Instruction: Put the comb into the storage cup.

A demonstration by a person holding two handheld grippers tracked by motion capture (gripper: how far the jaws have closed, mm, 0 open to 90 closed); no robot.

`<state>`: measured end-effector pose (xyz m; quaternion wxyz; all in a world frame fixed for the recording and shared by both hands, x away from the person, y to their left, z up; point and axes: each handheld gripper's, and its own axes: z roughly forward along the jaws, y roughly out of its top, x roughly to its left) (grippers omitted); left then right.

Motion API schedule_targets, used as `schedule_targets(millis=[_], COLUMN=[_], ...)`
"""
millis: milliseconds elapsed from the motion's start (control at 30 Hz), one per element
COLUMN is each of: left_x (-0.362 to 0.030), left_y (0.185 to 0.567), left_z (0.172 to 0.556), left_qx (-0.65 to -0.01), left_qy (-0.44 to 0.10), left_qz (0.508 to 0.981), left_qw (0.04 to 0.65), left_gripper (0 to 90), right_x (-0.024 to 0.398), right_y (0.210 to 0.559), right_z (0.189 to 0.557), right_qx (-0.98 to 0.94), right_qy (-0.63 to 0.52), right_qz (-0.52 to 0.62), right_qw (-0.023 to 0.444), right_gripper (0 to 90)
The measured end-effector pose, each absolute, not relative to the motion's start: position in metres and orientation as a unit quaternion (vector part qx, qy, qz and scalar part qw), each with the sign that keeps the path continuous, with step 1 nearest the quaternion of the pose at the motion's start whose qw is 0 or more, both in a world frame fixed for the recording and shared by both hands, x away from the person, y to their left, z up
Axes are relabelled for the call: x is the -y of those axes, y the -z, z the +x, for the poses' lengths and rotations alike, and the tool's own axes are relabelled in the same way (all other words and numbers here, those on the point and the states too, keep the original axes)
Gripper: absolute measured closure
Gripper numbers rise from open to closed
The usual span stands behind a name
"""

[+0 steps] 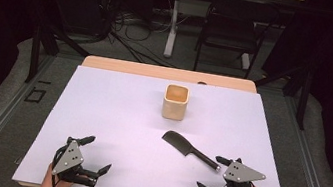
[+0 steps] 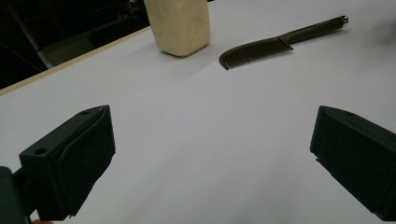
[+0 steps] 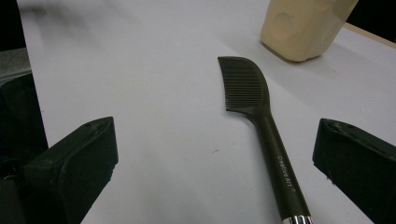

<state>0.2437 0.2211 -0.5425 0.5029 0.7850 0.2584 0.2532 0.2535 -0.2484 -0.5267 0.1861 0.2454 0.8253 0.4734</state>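
Just ahead of the right gripper (image 1: 214, 173), whose jaws stand wide apart and empty, the black comb (image 3: 259, 121) lies flat on the worktop (image 1: 115, 116). It looks light, stiff and thin; the round handle is probably the best hold. The left gripper (image 1: 96, 153) gapes empty too.

1. Right gripper (image 3: 215, 163): two black jaws rise from the bottom corners, set wide apart, nothing clamped between them.
2. Comb (image 3: 259, 126): dark, flat on the white table (image 3: 140, 84), lying between the jaws and nearer the right-hand one, touching neither. Toothed head points away; handle runs toward the bottom edge, with pale lettering and a silver end cap.
3. Cup (image 3: 306, 25): cream, squarish, upright beyond the comb's head, near it but apart; top cut off by the frame.
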Motion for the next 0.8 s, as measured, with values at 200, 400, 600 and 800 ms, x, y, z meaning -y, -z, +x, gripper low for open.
schedule_targets(millis=[200, 400, 600, 800], left_x=[-0.221, -0.221, -0.221, -0.221], left_y=[0.543, 0.543, 0.543, 0.543], left_z=[0.244, 0.244, 0.244, 0.244], left_qx=[-0.260, -0.259, -0.260, -0.259], left_qy=[-0.253, -0.255, -0.253, -0.254], left_qz=[0.785, 0.785, 0.787, 0.788], left_qw=[0.502, 0.501, 0.498, 0.497], left_gripper=[0.0, 0.1, 0.1, 0.1], right_x=[0.245, 0.243, 0.239, 0.235], right_y=[0.528, 0.527, 0.527, 0.529], right_z=[0.256, 0.259, 0.265, 0.274], right_qx=[-0.833, -0.836, -0.846, -0.857], right_qy=[-0.459, -0.447, -0.427, -0.408], right_qz=[0.244, 0.253, 0.257, 0.261], right_qw=[0.190, 0.194, 0.191, 0.174], right_gripper=[0.0, 0.0, 0.0, 0.0])
